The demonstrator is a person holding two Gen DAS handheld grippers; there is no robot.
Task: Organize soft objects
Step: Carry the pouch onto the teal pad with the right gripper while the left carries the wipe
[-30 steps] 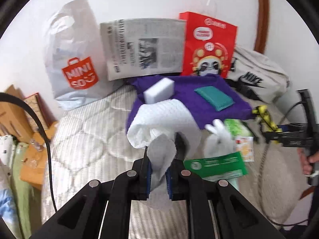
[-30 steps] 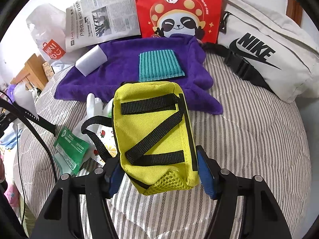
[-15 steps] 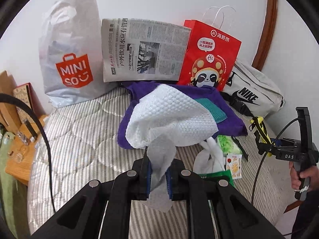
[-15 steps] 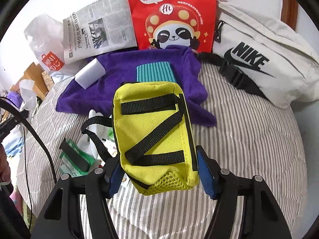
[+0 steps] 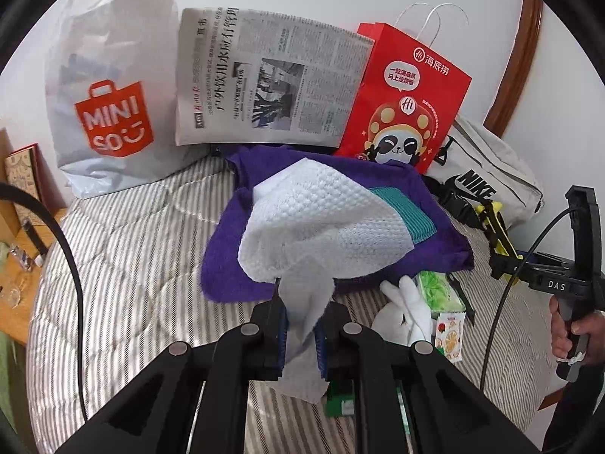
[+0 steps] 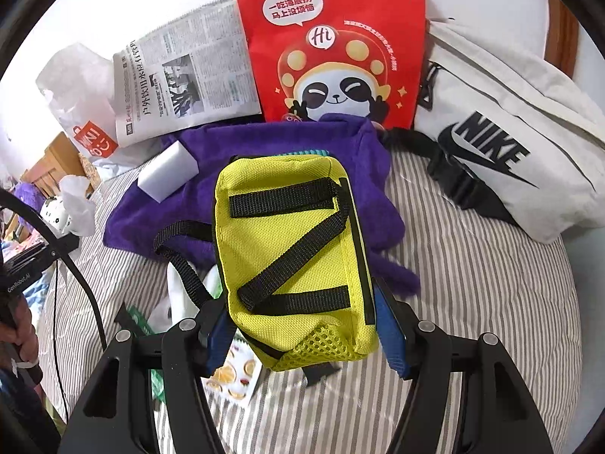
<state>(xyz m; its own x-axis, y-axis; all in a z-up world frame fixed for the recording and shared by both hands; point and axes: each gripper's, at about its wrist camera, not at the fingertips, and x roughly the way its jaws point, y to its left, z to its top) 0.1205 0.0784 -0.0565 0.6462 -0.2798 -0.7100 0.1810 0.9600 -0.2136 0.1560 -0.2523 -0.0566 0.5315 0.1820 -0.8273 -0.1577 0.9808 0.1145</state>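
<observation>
Left wrist view: the left claw [image 5: 300,325] is pinching a white textured cloth [image 5: 321,223] between nearly closed blue pads; the cloth is billowing up ahead of the claw and hanging down below it, above a striped bed [image 5: 124,249]. Just beyond the claw a purple towel [image 5: 230,265] is lying flat on the bed, with a teal pad [image 5: 412,215] showing on it past the cloth's edge. To the claw's right, a white plush toy [image 5: 406,308], a green packet [image 5: 440,291] and a small fruit-print sachet [image 5: 448,335] are resting on the bed. Far ahead, a white Miniso bag [image 5: 109,106], a newspaper [image 5: 272,79], a red paper bag [image 5: 404,102] and a white Nike bag [image 5: 487,178] are standing against the wall.

Right wrist view: the right claw [image 6: 302,331] is gripping a yellow pouch [image 6: 291,249] with black straps, its pads pressing the pouch's two sides at a medium spread. The pouch is being held above the bed, over the near edge of the purple towel. A white sponge block [image 6: 168,174] is lying on the towel, ahead and to the left of the claw.
</observation>
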